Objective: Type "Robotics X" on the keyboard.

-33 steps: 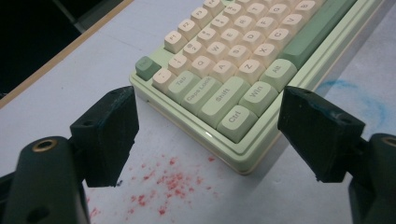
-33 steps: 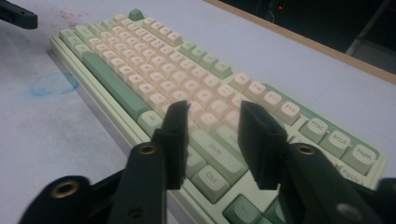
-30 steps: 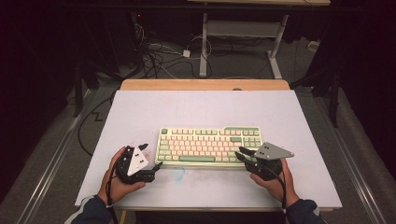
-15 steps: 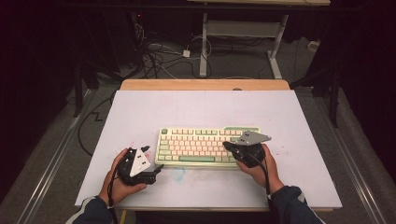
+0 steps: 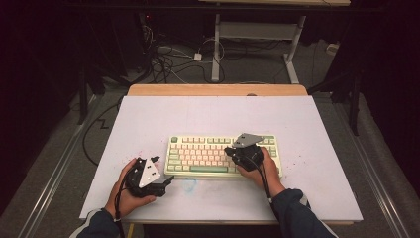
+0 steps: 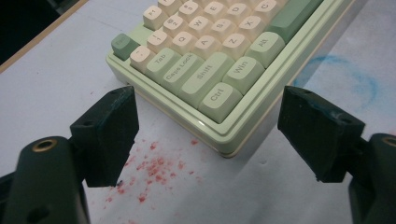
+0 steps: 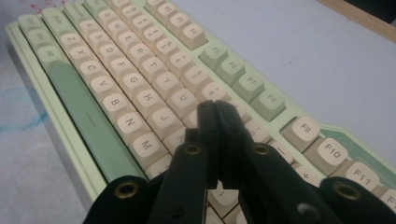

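right gripper (image 5: pixel 232 149) hangs over the keyboard (image 5: pixel 198 151) mid-table, jaws clenched together on nothing above the keys. left gripper (image 5: pixel 161 171) rests by its near-left corner, jaws spread wide.

keyboard (image 5: pixel 198 156): pale green case, cream letter keys, darker sage green space bar and modifier keys; grey-green legends
keyboard corner key (image 6: pixel 123 45): dark green
function keys (image 7: pixel 243 77): light green, then cream ones further along
worktop (image 5: pixel 208 116): pale lilac-white sheet, light wood edge at far side
stains on worktop (image 6: pixel 154 163): red speckles near keyboard corner; faint blue ring smear (image 6: pixel 348 79)
left claw (image 6: pixel 219 135): matte black, brass-coloured screw rings
right claw (image 7: pixel 215 109): black, brass-coloured rings
gripper plates (image 5: pixel 247 140): grey
sleeves (image 5: pixel 297 213): dark navy
floor (image 5: pixel 54 163): grey carpet, black cables
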